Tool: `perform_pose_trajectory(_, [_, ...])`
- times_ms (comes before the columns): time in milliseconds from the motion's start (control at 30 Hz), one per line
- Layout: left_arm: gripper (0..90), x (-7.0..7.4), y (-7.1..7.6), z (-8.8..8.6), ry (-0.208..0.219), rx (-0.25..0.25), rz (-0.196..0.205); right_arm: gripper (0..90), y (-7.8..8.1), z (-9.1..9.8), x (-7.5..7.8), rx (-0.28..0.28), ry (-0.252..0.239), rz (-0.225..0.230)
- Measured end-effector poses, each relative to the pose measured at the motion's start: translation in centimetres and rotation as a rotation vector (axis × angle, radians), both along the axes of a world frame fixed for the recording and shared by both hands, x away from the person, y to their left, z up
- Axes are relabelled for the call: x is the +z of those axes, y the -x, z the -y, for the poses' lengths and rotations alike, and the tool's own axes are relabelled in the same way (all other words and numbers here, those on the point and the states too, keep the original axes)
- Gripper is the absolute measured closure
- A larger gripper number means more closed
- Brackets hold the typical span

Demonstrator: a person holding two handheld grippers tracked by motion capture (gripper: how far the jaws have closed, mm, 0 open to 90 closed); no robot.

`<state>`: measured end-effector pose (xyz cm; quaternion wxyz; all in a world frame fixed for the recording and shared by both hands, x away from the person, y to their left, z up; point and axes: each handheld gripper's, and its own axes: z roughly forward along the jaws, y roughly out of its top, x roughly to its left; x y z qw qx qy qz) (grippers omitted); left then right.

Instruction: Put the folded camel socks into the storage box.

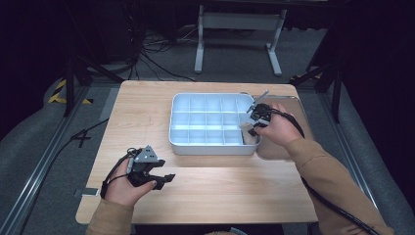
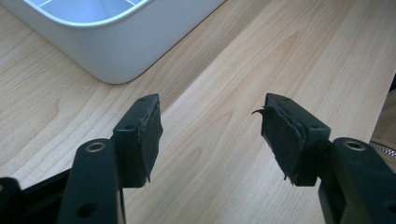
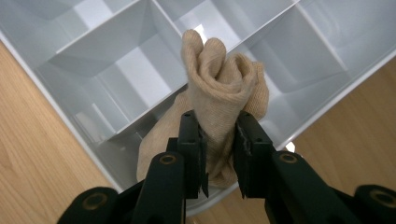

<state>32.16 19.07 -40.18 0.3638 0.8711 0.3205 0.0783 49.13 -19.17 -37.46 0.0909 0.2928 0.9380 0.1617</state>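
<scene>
Right tool [image 3: 219, 154] is clamped on a rolled beige sock [image 3: 224, 88], just over a corner slot of the white tray [image 3: 84, 74]. Left tool [image 2: 210, 135] sits open over the tabletop [image 2: 224, 60]. Risk: the sock snags the divider and unrolls across two slots.

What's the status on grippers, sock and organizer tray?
Right gripper shut on beige sock, over tray corner compartment. Left gripper open, idle on table. Nothing blocking.
</scene>
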Motion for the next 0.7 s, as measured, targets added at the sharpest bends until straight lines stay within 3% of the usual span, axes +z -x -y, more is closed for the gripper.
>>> perform_pose_trajectory(433, [38.7,-0.1,0.0,0.2,0.002,-0.003,-0.004,74.7,0.2,-1.5,-2.8,0.022,0.111,-0.090])
perform_pose_trajectory(567, [38.7,-0.1,0.0,0.2,-0.005,-0.005,-0.005,74.3,-0.2,-1.6,-3.9,0.014,0.124,-0.102])
perform_pose_trajectory(700, [38.6,-0.1,0.0,0.2,-0.003,-0.005,-0.004,74.2,-0.4,-1.5,-4.3,0.004,0.106,-0.118])
